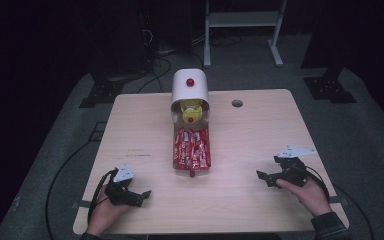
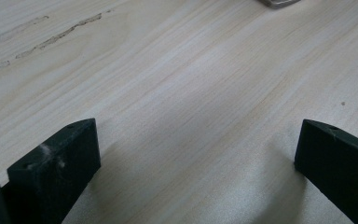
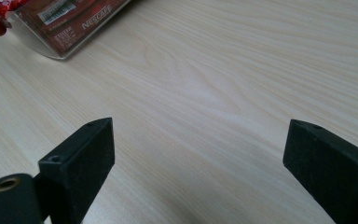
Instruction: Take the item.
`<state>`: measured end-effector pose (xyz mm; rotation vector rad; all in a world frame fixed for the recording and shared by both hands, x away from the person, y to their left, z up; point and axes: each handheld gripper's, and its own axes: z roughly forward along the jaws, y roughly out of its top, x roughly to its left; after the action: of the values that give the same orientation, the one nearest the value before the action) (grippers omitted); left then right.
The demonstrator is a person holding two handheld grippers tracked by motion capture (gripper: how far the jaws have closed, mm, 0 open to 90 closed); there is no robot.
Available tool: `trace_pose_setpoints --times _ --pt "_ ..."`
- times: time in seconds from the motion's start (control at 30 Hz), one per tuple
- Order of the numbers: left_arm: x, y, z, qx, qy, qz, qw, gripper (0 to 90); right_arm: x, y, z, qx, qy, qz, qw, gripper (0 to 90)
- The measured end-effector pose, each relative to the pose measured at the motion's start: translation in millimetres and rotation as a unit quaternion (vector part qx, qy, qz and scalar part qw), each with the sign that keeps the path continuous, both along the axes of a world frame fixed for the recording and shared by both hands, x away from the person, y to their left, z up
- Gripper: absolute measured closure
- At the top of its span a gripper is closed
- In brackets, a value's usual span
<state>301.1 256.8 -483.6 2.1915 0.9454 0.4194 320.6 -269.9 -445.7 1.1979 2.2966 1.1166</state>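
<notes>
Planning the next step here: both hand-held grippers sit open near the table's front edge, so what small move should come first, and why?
Probably ease the right hand-held gripper forward and inward toward the clear tray of red sachets. Its jaws stand wide open with nothing between them, and its own view shows the tray's corner just ahead. The left hand-held gripper is open too, over bare table.

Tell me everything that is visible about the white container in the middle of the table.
The white container stands at the table's far middle, apart from both grippers. Its rounded white top looks like plastic and carries a small red knob. Below, the front is open and shows yellow items inside. A clear drawer is pulled out toward the person and lies on the table, full of red packets; a second red knob sits at its near end.
</notes>
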Motion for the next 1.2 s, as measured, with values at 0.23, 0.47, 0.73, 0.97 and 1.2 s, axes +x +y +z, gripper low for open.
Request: trace_pose_setpoints --times 0.23,0.47,0.73,0.97,1.2 --pt "0.0 0.0 0.0 0.0 0.0 0.0 1.0 0.0 3.7 2.9 3.5 0.006 -0.002 0.001 1.0 8.0" --pt "0.0 0.0 0.0 0.0 0.0 0.0 1.0 0.0 7.7 8.1 6.9 0.006 -0.004 0.006 1.0 8.0" --pt "0.0 0.0 0.0 0.0 0.0 0.0 1.0 0.0 16.6 20.2 13.3 0.012 -0.006 0.017 0.9998 8.0" --pt "0.0 0.0 0.0 0.0 0.0 0.0 1.0 0.0 21.7 29.0 16.8 0.011 -0.008 0.026 0.9996 8.0" --pt "0.0 0.0 0.0 0.0 0.0 0.0 1.0 0.0 28.2 37.4 20.6 0.015 -0.01 0.033 0.9993 8.0"
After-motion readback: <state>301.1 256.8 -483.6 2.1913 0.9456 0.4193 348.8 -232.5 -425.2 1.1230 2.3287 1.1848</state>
